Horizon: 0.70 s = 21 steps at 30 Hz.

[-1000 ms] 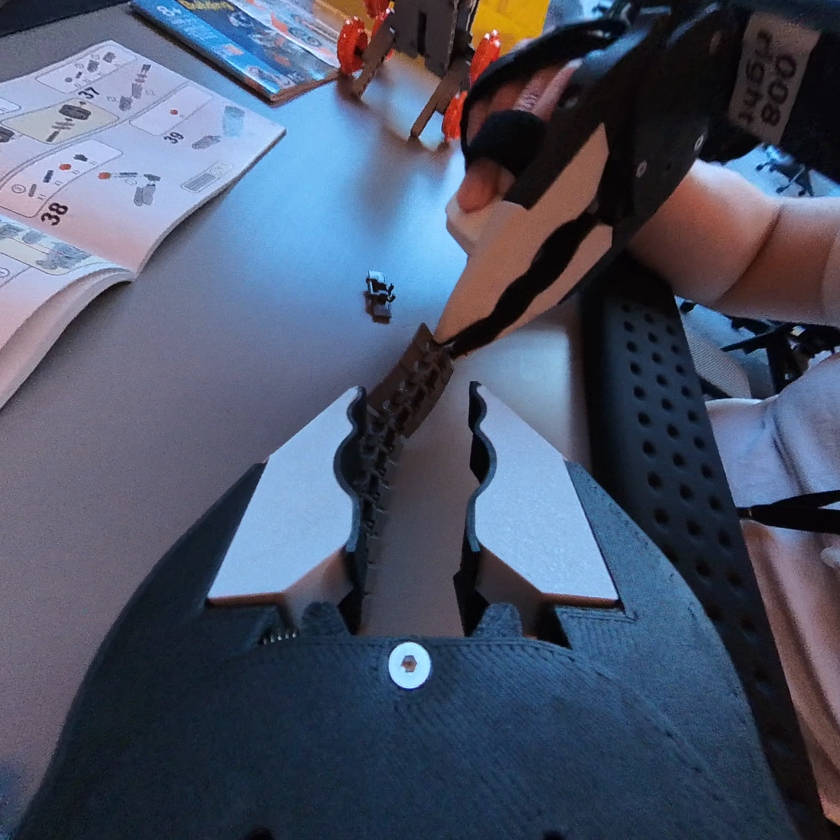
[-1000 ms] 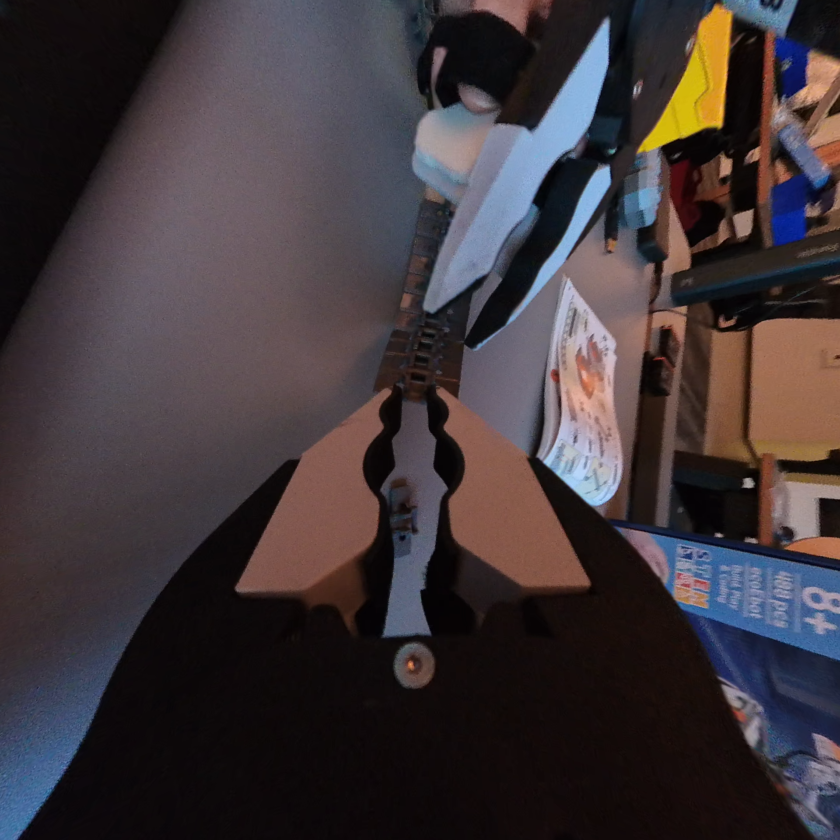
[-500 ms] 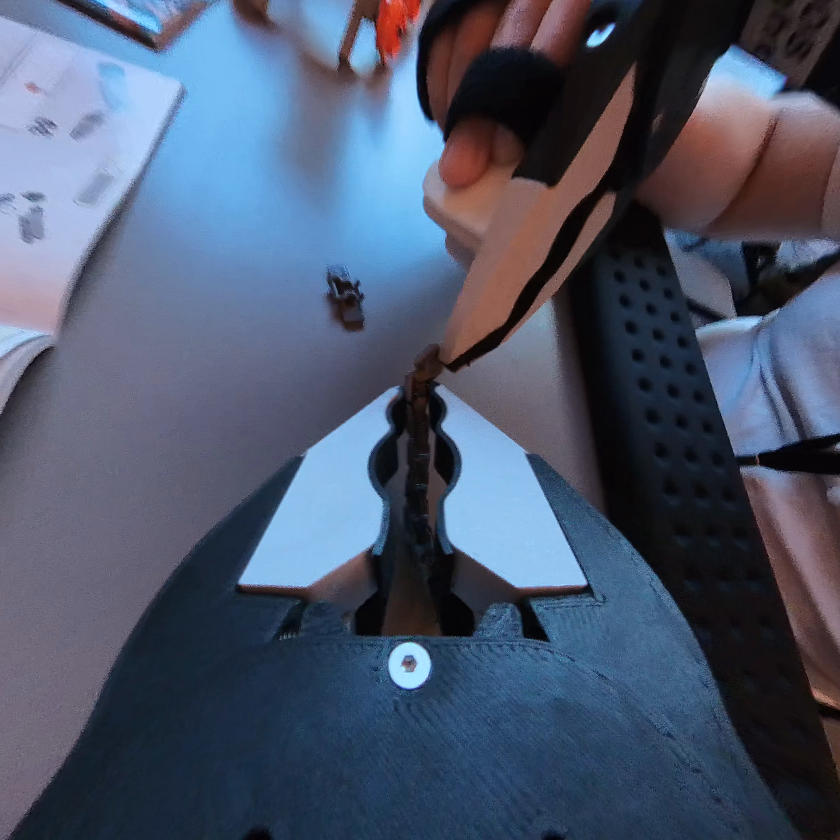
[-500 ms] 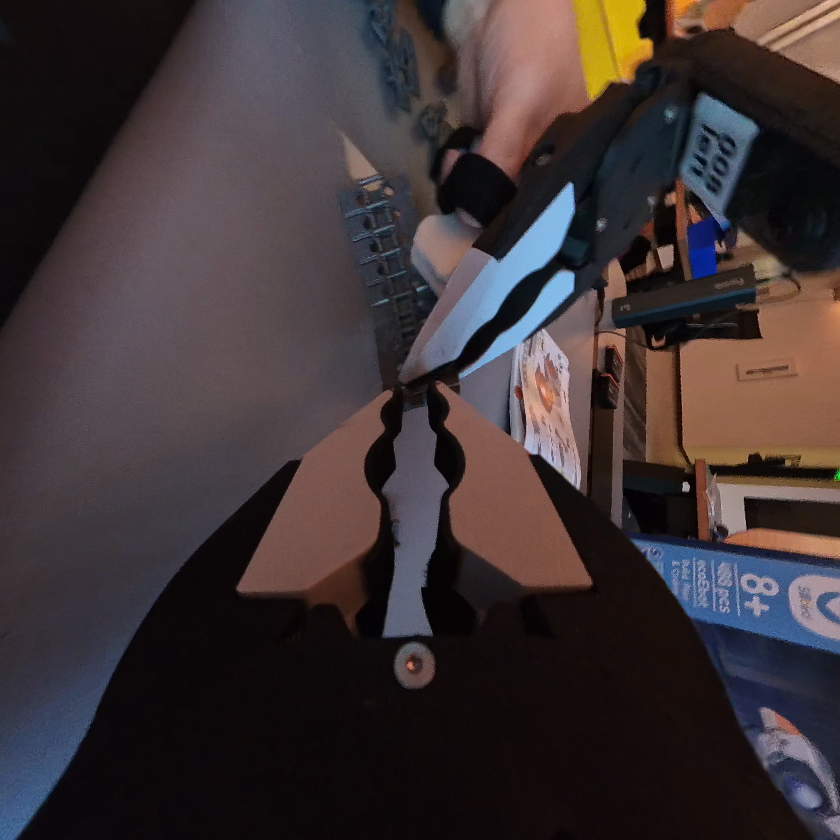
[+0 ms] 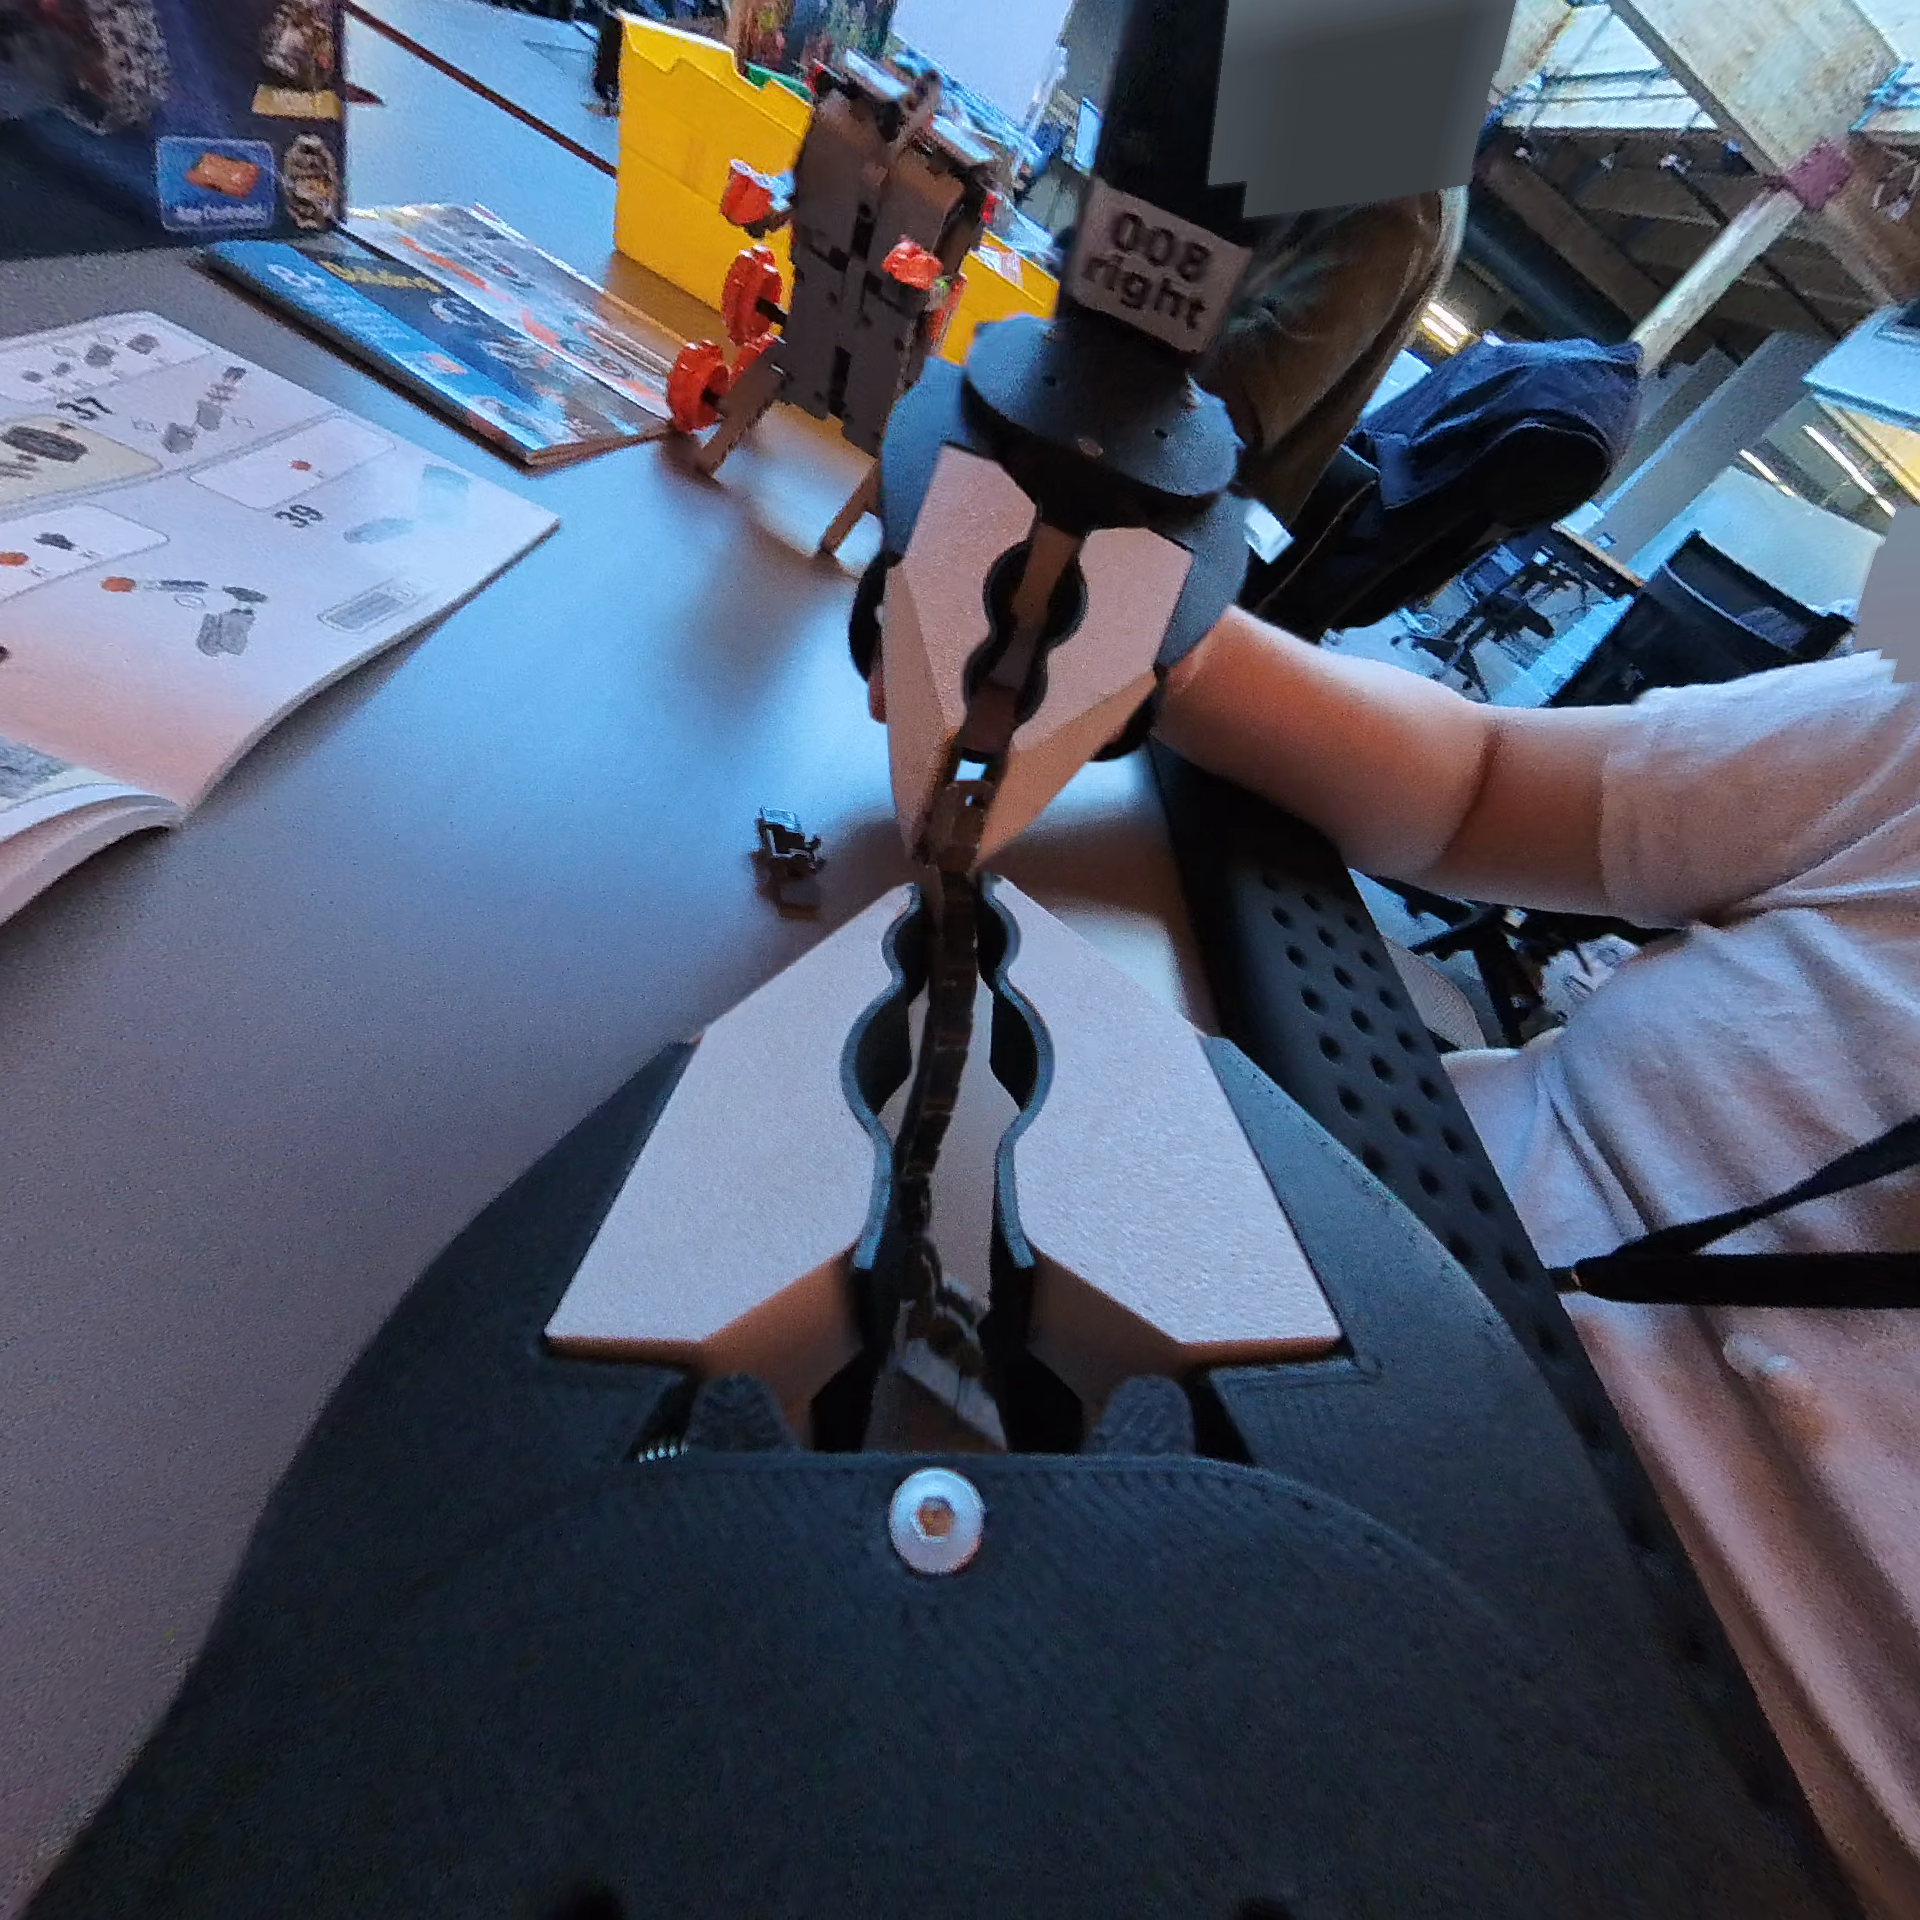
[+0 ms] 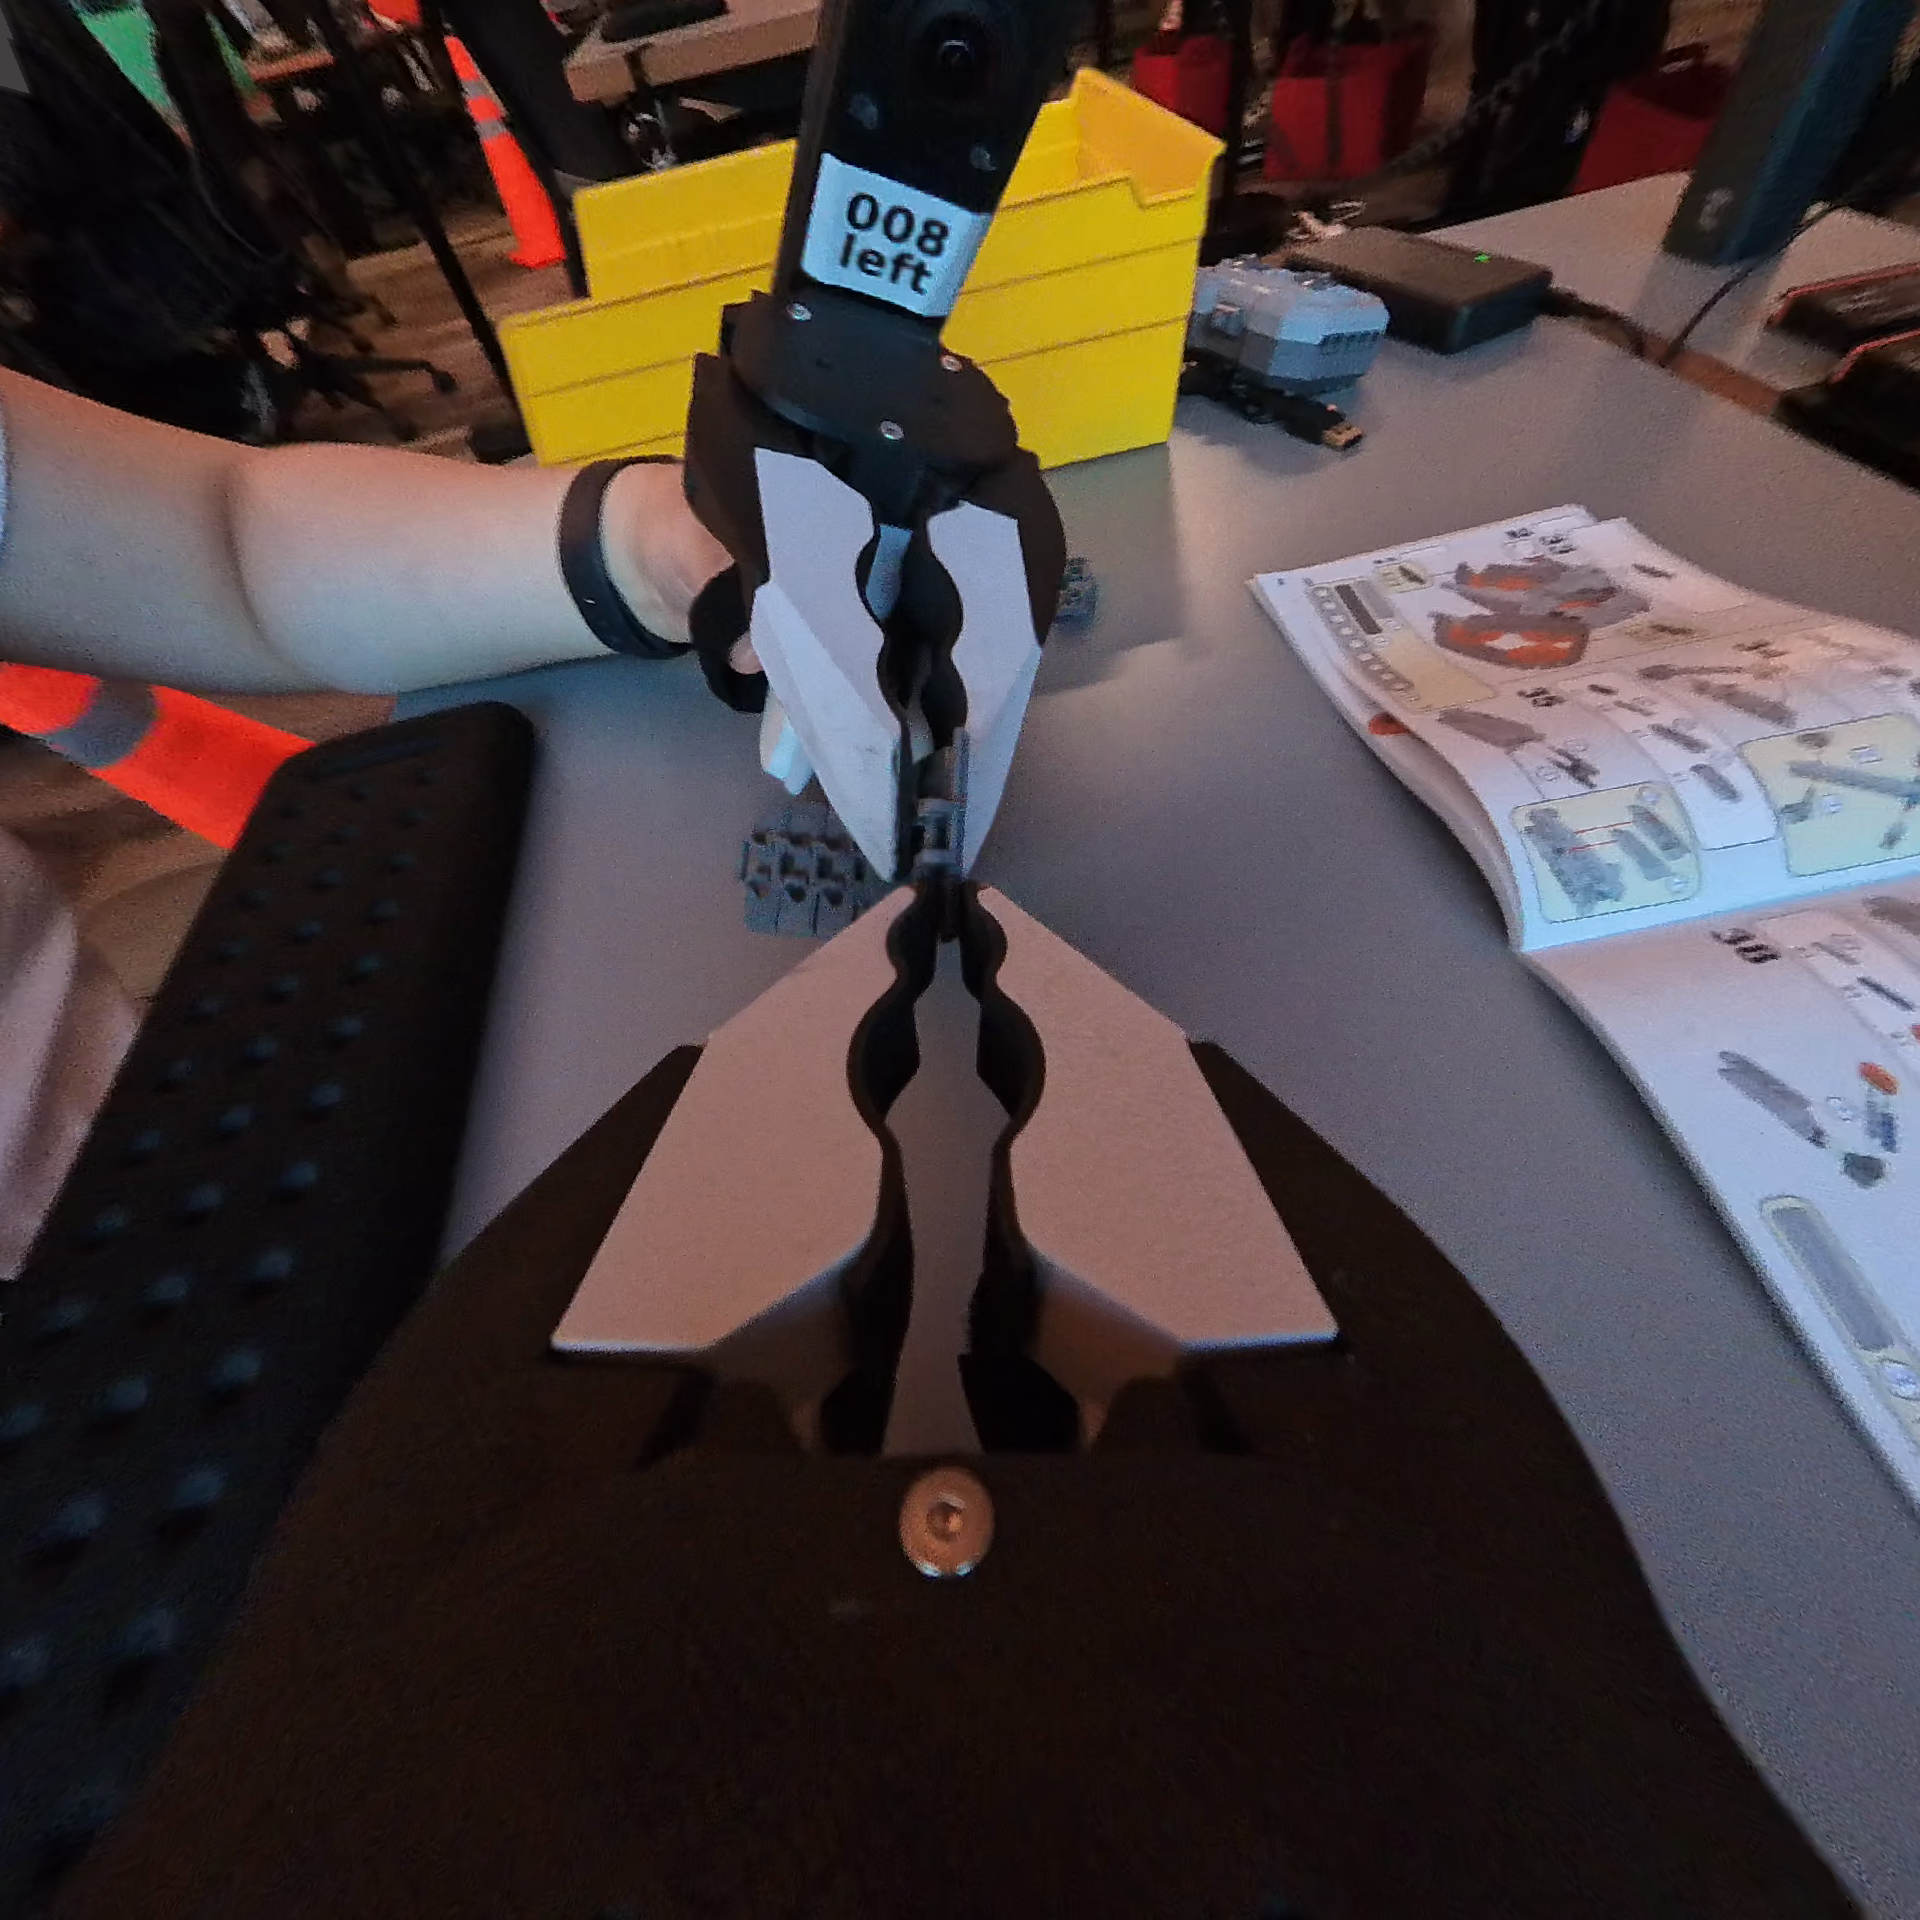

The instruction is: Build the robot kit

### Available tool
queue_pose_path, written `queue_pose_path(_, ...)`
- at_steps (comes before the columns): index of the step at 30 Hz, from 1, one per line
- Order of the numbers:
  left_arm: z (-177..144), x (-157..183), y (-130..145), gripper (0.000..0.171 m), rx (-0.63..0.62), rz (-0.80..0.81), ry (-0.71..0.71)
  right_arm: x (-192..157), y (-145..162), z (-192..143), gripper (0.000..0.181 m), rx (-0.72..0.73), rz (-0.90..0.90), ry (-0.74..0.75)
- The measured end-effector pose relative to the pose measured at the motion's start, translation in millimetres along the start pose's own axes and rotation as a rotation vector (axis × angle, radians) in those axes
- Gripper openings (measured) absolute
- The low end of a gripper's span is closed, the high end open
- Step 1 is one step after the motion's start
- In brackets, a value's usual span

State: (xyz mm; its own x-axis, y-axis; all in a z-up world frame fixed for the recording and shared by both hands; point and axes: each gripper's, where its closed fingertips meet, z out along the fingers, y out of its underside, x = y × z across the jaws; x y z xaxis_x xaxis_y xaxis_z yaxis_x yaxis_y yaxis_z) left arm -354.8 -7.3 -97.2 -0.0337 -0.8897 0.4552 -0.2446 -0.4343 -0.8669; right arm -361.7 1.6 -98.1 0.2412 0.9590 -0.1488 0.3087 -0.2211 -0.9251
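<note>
the dark link strip (image 5: pixel 940 1049) runs edge-on between the left gripper (image 5: pixel 948 906)'s fingers, its lower end lost in shadow at 6 o'clock. the open booklet (image 5: pixel 239 582) is cut by the frame at 9 o'clock. a small dark part (image 5: pixel 787 840) on the table (image 5: pixel 416 935) is too small to identify.

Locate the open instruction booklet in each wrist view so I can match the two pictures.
Left wrist view: the open instruction booklet lies flat at the left edge, in the upper half.
Right wrist view: it lies at the right edge, running down toward the lower right.
Shared landmark: the yellow bin, near the top centre in both.
</note>
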Motion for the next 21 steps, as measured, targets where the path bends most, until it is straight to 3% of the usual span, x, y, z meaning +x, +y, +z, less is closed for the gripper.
queue_pose_path(2,0,5,4,0.008,-0.027,-0.006,0.038,-5,1,0,0.001,-0.001,0.055,-0.06)
queue_pose_path(4,0,5,2,0.022,-0.024,-0.013,0.04,-4,10,0,0.001,-0.059,0.035,-0.061)
queue_pose_path(11,3,-1,8,0.009,-0.06,-0.01,-0.005,-5,16,3,0.002,-0.09,0.02,-0.066)
queue_pose_path(21,5,-7,12,0.007,-0.088,-0.016,-0.046,0,18,6,0.002,-0.095,0.025,-0.062)
